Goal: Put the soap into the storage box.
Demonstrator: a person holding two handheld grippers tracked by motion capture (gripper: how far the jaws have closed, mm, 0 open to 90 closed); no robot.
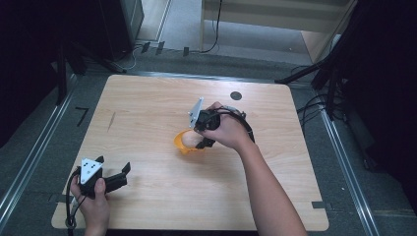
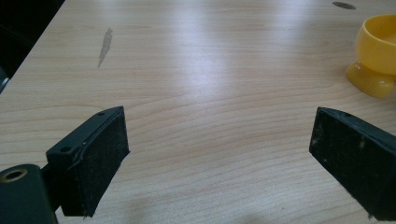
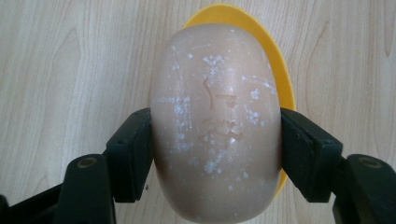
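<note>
A beige egg [image 3: 215, 126] with white flecks is clamped between the black jaws of my right gripper [image 3: 215, 156], which is shut on it. Directly under the egg is a yellow egg cup [image 3: 275, 60]; whether the egg rests in it I cannot tell. In the high view the right gripper [image 1: 201, 140] points down over the yellow egg cup [image 1: 183, 146] at the table's middle, with the egg [image 1: 188, 139] showing at its rim. My left gripper [image 1: 114, 169] sits near the front left corner, open and holding nothing. The left gripper view has the egg cup [image 2: 376, 53] at far right.
The wooden table [image 1: 147, 113] has a dark round hole [image 1: 236, 96] near its far edge and a grey streak [image 1: 111, 120] at the left. Cables and dark stands surround the table on the floor.
</note>
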